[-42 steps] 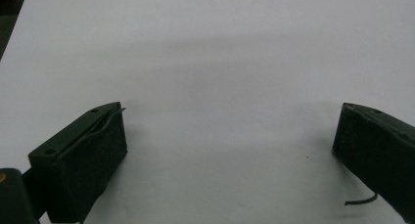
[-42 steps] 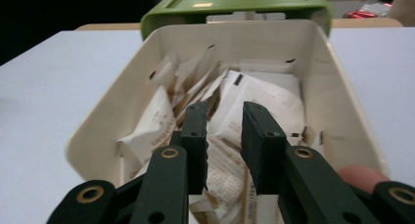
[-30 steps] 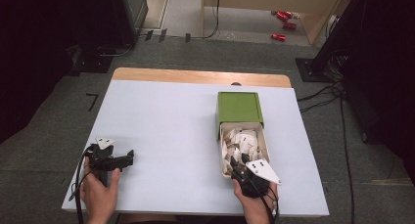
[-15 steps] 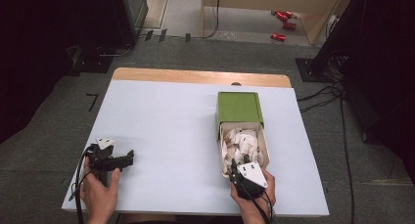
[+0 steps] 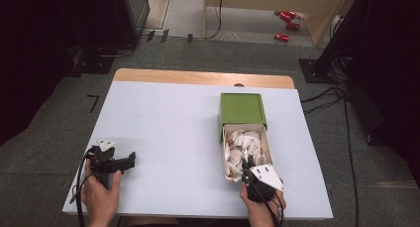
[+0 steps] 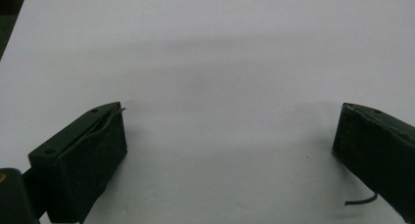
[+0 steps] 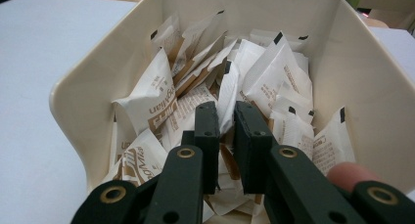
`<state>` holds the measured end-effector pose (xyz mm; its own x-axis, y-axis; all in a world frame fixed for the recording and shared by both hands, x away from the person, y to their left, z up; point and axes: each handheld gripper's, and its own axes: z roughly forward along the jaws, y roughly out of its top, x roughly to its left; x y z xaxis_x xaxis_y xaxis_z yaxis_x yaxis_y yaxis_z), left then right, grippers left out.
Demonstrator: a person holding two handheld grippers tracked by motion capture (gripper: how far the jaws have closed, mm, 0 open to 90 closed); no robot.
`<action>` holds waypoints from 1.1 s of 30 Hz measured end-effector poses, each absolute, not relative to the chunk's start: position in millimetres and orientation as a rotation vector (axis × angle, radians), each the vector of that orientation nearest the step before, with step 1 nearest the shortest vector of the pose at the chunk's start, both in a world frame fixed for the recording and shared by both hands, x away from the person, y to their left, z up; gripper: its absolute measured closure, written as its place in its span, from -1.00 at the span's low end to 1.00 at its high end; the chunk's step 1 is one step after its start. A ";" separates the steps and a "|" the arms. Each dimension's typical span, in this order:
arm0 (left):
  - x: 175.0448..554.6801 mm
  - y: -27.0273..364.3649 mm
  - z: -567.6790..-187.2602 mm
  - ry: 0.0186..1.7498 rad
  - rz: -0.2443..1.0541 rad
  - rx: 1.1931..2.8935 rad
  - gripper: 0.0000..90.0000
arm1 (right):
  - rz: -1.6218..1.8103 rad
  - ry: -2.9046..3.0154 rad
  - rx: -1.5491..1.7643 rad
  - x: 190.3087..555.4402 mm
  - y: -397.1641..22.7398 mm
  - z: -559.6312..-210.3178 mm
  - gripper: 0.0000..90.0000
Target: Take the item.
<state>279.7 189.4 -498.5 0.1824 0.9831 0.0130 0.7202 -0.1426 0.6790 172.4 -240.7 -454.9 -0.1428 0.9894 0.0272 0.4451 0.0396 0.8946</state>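
Closing just now, the right gripper has pinched a sachet in the tray; the left gripper stays wide apart at near left.

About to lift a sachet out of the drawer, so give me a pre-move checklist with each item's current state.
1. Right gripper inside the cream drawer: ok, jaws sit among the sachets.
2. Jaws closed on a sachet: cannot tell; they have just been closing to a narrow gap, and a white sachet edge shows at that gap.
3. Only one sachet caught: cannot tell, packets overlap there.
4. Drawer pulled out of the green box: ok.
5. Left gripper out of the way: ok, open and apart from the drawer, over bare table.
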 end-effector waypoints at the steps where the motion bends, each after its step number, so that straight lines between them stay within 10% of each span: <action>1: 279.7 189.4 -498.5 1.594 0.639 1.927 -1.00 | 1.067 1.667 1.467 172.1 -241.7 -454.2 0.83; 33: 279.7 189.4 -498.5 1.594 0.639 1.927 -1.00 | 1.229 1.608 1.431 160.6 -250.0 -421.9 0.84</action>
